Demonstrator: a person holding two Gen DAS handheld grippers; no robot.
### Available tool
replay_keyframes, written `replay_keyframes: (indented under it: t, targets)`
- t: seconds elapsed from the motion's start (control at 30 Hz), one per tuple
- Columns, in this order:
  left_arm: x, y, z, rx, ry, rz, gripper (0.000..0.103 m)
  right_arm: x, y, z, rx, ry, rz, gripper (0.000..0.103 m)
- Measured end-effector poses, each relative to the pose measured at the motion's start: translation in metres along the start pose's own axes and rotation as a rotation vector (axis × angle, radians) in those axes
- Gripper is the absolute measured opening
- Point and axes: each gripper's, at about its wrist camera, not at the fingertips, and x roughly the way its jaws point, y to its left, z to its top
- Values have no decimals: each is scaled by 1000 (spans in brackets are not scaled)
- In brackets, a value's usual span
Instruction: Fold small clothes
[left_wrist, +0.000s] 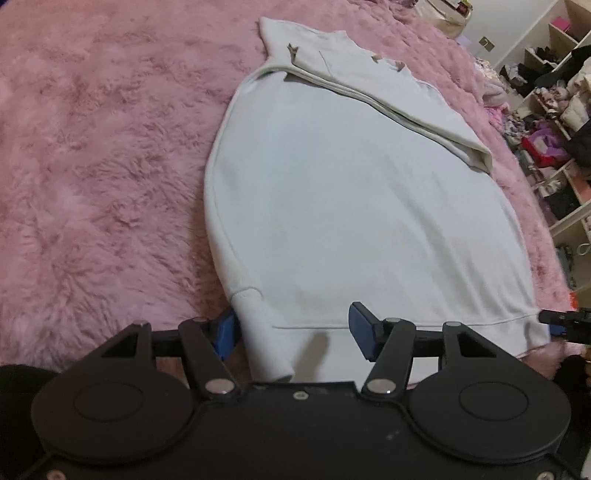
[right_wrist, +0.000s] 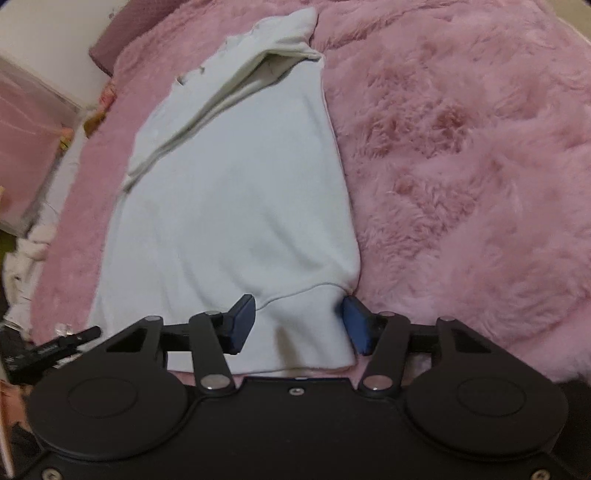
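Grippers (left_wrist: 291, 330) (right_wrist: 299, 325) straddle hem; sweatshirt (left_wrist: 332, 206) runs lengthwise away.

Shelf contents (left_wrist: 546, 122): too small to identify | sweatshirt (right_wrist: 236, 206) hem: partly hidden behind right tongs (right_wrist: 299, 325) | left-edge objects (right_wrist: 22, 236): blurred

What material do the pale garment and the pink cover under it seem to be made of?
The pale garment looks like thick matte cotton-type knit, perhaps sweatshirt fleece: smooth face, soft rolled edges, a banded hem. The pink cover looks like long-pile synthetic plush: shaggy tufts with slight sheen. Neither fibre is certain.
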Motion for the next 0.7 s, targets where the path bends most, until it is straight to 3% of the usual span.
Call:
replay_keyframes:
  t: [0.07, 0.1, 0.13, 0.17, 0.2, 0.3, 0.4, 0.47, 0.5, 0.57, 0.6, 0.7]
  targets:
    - [-2, -1, -1, 6, -9, -19, 57, 6, 0, 2, 21, 11, -12, 45]
    - [-4, -2, -1, 7, -14, -29, 49, 5, -1, 3, 45, 5, -17, 31]
    - [-6, -2, 0, 6, -17, -36, 40, 4, -1, 2, 66, 0, -21, 12]
    - [-7, -1, 0, 3, -15, -43, 18, 2, -1, 1, 63, -3, -14, 9]
    - [-7, 1, 0, -8, -11, -51, 9, 0, -1, 0, 58, -9, -1, 9]
    - [-6, 7, -1, -43, 0, -87, 4, -7, -2, -2, 58, -14, 16, 8]
    - [-4, 6, -2, -49, 7, -69, 3, -8, -7, -3, 51, 9, 32, 9]
    - [-2, 4, -1, -53, 16, -32, 3, -3, -7, -3, 25, 43, 10, 16]
    - [-3, 5, -2, -56, 17, -26, 3, 1, -8, -3, 24, 53, -13, 26]
    - [-5, 5, -2, -62, 9, -30, 2, 8, -10, -4, 37, 60, -28, 17]
    - [-7, 5, -2, -67, -1, -37, 2, 11, -11, -4, 41, 62, -17, 5]
    - [-17, 11, -2, -92, -25, -13, 2, 9, -12, -4, 71, 38, 51, 4]
